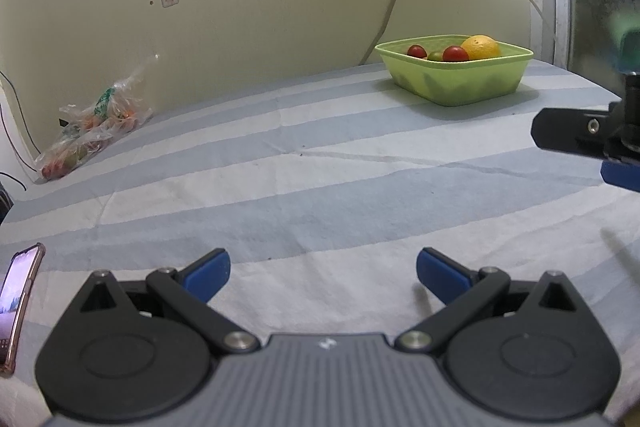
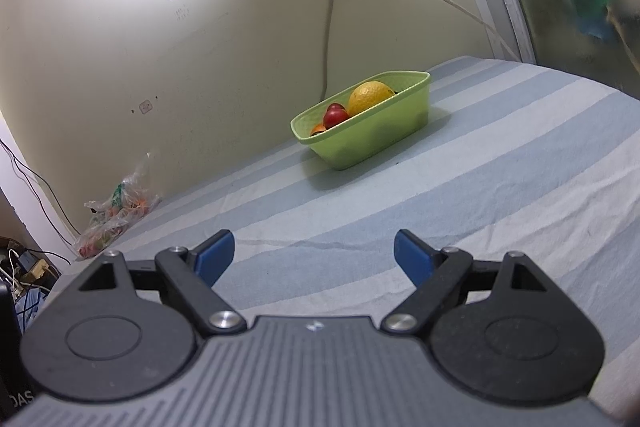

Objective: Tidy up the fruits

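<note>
Green fruit basket (image 2: 362, 143) well beyond open right gripper (image 2: 314, 259), untouched

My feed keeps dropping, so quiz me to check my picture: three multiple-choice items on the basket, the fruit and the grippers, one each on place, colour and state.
1. Where does the basket stand?
A. On the striped cloth, near the wall
B. On the floor
C. Between the left gripper's fingers

2. What colour is the biggest fruit in the basket?
A. Purple
B. Yellow-orange
C. White

3. How do the jaws of both grippers stand?
A. Shut on a fruit
B. Shut on nothing
C. Open, with nothing between them

Answers:
1 A: both views show it on the cloth by the wall.
2 B: it rises yellow-orange above the rim.
3 C: the left gripper and right gripper show only cloth between the pads.
</note>
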Demonstrator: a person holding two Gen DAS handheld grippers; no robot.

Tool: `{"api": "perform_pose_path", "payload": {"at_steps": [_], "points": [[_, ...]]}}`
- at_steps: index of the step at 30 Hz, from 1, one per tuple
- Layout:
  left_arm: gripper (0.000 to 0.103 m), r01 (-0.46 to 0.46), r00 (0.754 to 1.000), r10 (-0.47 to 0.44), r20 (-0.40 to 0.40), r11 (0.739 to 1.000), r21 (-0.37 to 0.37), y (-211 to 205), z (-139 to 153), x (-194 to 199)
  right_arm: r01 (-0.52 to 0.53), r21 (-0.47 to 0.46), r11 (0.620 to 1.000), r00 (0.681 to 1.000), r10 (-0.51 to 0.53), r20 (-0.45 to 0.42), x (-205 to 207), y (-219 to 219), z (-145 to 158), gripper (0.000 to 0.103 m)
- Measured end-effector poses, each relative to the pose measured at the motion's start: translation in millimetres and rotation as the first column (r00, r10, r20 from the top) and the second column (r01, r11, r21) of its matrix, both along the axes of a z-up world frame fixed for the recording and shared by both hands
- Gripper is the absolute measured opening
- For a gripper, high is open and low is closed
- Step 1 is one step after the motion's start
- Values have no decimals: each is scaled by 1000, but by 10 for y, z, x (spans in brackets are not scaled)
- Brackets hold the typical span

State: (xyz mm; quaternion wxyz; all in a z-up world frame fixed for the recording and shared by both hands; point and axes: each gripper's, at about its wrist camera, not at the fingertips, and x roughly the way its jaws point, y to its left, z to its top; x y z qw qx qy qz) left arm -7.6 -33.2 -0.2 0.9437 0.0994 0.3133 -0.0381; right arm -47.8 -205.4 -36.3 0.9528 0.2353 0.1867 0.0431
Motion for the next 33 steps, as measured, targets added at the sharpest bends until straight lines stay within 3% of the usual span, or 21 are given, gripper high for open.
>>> {"api": "perform_pose_path", "payload": {"at_steps": [33], "points": [[103,-46,998,43,46,997,64,23,-5,7,10,13,1000,1000,-10,-4,-18,-25,-7,89]]}}
